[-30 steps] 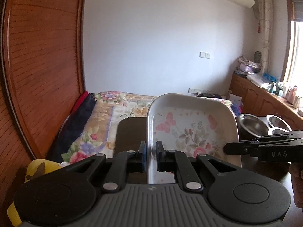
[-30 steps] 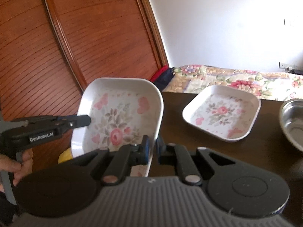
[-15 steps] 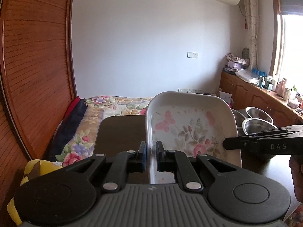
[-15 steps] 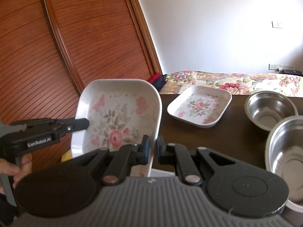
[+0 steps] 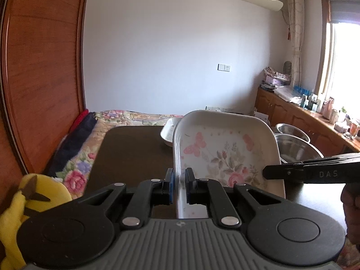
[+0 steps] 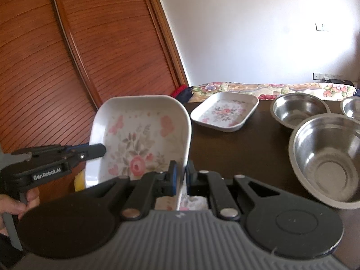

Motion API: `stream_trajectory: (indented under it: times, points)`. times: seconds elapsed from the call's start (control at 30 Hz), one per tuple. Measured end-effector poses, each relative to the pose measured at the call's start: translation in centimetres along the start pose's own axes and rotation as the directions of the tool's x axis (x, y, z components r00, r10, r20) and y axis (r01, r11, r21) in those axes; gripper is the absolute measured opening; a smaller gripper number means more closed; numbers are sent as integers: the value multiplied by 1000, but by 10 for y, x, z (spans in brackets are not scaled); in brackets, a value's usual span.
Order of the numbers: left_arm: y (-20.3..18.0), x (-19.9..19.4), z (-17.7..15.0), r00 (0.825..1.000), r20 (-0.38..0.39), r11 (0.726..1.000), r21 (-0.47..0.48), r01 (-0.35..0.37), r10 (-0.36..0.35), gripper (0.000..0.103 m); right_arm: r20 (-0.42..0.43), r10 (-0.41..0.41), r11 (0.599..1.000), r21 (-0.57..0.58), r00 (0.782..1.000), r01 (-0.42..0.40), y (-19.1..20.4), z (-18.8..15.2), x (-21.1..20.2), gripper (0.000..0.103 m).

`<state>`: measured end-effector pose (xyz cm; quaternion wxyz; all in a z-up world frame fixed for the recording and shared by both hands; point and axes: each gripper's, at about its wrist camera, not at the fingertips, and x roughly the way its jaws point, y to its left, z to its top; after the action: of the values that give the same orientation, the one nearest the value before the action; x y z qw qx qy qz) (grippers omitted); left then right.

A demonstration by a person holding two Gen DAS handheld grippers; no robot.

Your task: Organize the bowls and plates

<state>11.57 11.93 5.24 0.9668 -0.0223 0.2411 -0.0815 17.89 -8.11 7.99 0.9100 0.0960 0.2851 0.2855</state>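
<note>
Plate (image 6: 144, 139) carried in toward the table's (image 6: 236, 148) far edge since earlier; second plate (image 6: 225, 111) and bowls (image 6: 326, 157) now close. Left gripper (image 5: 179, 181) and right gripper (image 6: 181, 177) both clamp its rims, plate airborne. Likely stacking next.

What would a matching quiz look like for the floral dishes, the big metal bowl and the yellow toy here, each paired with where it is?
Things:
1. held floral plate
2. second floral plate
3. largest steel bowl
4. yellow plush toy

Places:
A. resting on the dark table, far side
B. beside the wooden wardrobe, off the table's left edge
C. off the table, clamped by the left gripper and right gripper
D. on the table, nearest on the right

Pairs: 1-C, 2-A, 3-D, 4-B
</note>
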Motion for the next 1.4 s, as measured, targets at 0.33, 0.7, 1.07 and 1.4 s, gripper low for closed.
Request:
stream_trajectory:
  times: [0.33,0.7,1.07,1.4]
  points:
    - [-16,11,-24,999,-34,1000,5,18,-17,38,-36,-18,999,29,999,19,-21,-18,1,10]
    - [-15,21,-33,998,-67,1000,-6,11,-12,38,-60,-23,999,41,998,26,-27,-29,2,10]
    - [-11,42,-46,995,-100,999,-36,-12,8,38,-84,-57,998,28,995,60,-25,-38,10,10]
    - [-8,55,-55,993,-115,999,-38,-23,19,38,-82,-70,997,27,994,72,-28,-43,17,10]
